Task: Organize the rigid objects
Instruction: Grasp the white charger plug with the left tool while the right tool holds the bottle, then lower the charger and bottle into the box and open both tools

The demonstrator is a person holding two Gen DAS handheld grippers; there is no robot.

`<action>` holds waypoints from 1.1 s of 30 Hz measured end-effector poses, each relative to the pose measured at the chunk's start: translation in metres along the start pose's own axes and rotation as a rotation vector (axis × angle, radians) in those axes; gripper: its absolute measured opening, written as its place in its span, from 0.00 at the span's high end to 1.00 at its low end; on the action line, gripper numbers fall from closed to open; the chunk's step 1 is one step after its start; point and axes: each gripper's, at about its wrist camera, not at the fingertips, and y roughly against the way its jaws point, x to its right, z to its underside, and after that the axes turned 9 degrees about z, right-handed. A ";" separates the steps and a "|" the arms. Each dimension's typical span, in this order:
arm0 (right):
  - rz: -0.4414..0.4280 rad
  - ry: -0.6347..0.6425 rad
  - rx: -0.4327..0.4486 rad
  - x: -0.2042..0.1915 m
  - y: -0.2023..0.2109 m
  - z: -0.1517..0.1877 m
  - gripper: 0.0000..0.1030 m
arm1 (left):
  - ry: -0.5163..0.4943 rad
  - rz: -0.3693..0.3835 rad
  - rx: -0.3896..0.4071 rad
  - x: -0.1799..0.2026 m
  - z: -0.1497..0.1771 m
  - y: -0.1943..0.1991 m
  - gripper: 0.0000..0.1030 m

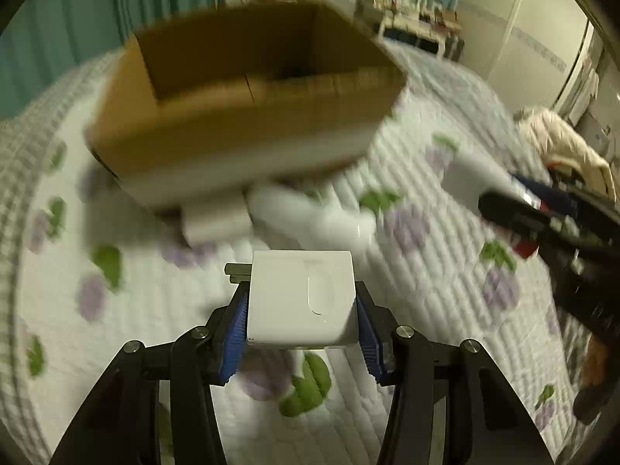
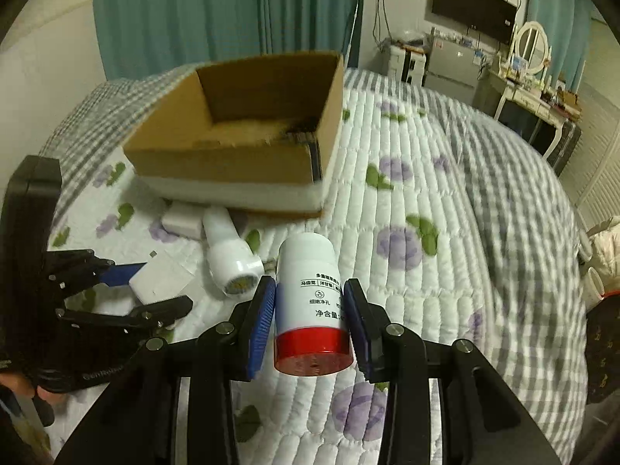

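Observation:
My left gripper [image 1: 301,310] is shut on a white plug adapter [image 1: 302,298] and holds it above the quilt; it also shows in the right wrist view [image 2: 155,281]. My right gripper [image 2: 310,310] is shut on a white bottle with a red cap [image 2: 310,310], cap toward the camera; it shows at the right of the left wrist view [image 1: 503,197]. An open cardboard box [image 2: 240,155] [image 1: 248,116] sits on the bed ahead of both. A white cylinder device [image 2: 228,255] and a small white block [image 2: 184,223] lie on the quilt in front of the box.
The bed is covered by a white quilt [image 2: 426,193] with purple and green prints. A dresser with a mirror [image 2: 531,73] and a wall TV [image 2: 472,4] stand at the far right. Teal curtains [image 2: 217,11] hang behind the box. Cloth [image 1: 562,143] lies at the bed's right edge.

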 end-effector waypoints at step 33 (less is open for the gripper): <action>0.032 -0.010 0.208 -0.030 -0.059 -0.167 0.65 | -0.040 -0.033 0.241 -0.064 -0.139 0.012 0.50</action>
